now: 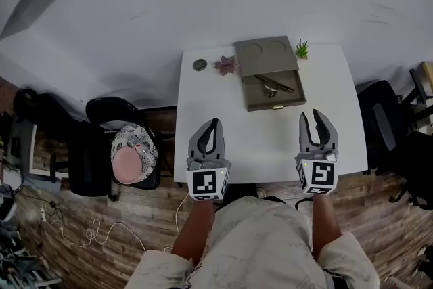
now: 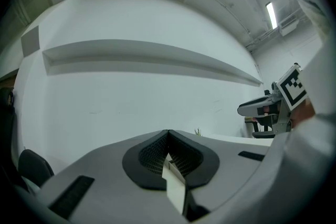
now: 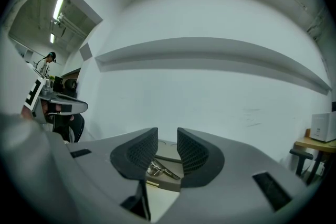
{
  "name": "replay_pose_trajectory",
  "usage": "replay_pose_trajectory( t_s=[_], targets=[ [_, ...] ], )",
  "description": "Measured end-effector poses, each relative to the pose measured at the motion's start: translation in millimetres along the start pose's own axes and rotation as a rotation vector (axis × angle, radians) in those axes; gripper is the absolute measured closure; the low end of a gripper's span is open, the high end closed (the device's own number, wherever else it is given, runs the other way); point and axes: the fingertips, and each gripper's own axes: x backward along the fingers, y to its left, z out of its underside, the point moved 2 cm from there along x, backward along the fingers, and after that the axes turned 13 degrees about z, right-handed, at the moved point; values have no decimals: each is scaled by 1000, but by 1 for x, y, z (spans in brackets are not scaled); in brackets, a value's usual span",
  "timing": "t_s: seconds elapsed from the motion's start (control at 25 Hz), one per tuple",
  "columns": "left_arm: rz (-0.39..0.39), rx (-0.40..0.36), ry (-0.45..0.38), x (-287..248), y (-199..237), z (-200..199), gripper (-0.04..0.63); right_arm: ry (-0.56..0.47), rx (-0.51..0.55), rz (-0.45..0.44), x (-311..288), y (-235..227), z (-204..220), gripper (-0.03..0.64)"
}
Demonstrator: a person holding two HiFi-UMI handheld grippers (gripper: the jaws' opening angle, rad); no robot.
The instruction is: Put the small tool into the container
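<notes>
The small tool [image 1: 274,84] lies inside the open part of the container [image 1: 265,54], on the far side of the surface [image 1: 264,139]. It is well apart from both grippers. The left gripper [image 1: 214,124] has its jaws together and holds nothing. The right gripper [image 1: 316,115] has its jaws apart and empty, and the tool shows beyond their gap.

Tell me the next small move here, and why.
Probably ease the right gripper, open and empty, forward to the front of the drawer and nudge it shut: the small tool already lies in that open drawer, and this gripper points straight at it.
</notes>
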Motion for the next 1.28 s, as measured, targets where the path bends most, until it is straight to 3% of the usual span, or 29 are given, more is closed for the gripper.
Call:
replay_pose_trajectory(
  t_s=[0.4, 0.92, 1.28],
  targets=[
    [12, -3, 3, 2, -6, -1, 589, 15, 7, -6, 3, 1, 4, 500],
    [14, -2, 5, 7, -7, 0, 589, 17, -20, 2, 6, 3, 3, 588],
    [16, 16, 11, 5, -7, 5, 589, 20, -18, -1, 8, 5, 3, 600]
  ],
)
